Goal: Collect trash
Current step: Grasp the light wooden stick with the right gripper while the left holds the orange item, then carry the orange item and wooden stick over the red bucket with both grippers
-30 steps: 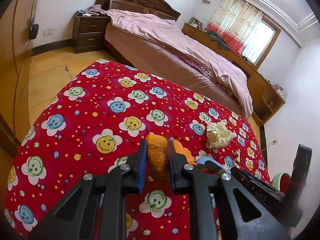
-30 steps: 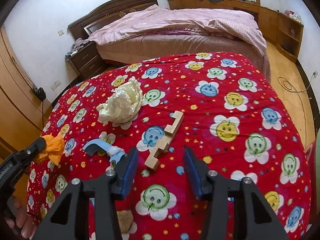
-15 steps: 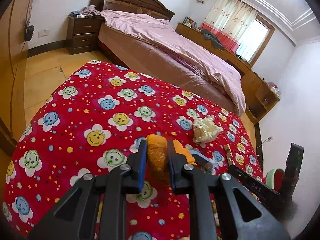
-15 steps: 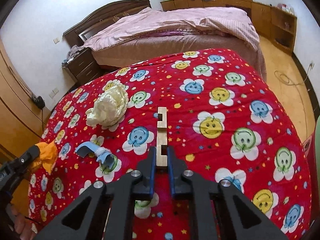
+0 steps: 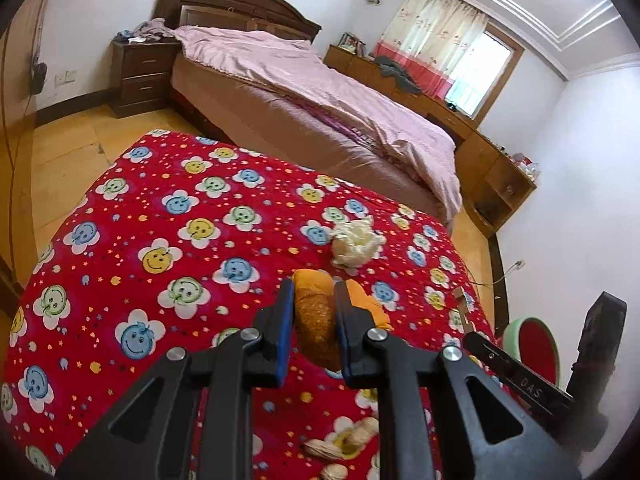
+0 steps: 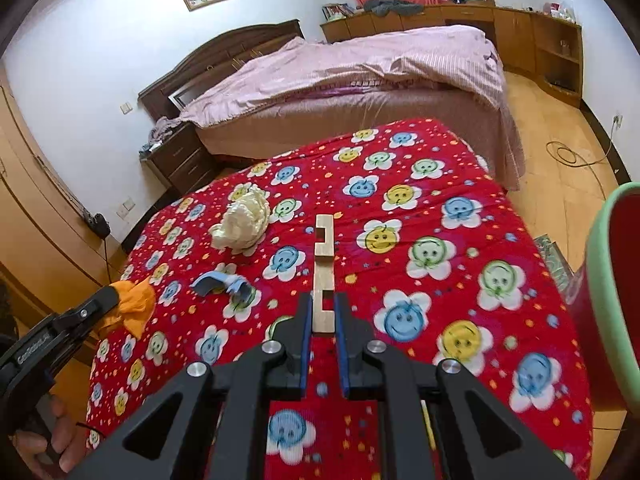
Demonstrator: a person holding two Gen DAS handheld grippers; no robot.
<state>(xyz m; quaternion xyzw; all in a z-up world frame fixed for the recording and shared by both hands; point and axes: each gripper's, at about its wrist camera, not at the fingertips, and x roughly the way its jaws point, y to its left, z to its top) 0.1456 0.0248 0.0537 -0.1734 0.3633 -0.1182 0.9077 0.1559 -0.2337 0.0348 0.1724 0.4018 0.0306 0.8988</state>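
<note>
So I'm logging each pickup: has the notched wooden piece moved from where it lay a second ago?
Yes. The wooden piece, then loose on the red cloth beside a blue flower, is now clamped in the right gripper.

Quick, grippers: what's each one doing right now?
Left gripper: shut on a crumpled orange cloth.
Right gripper: shut on a notched pale wooden strip.
</note>
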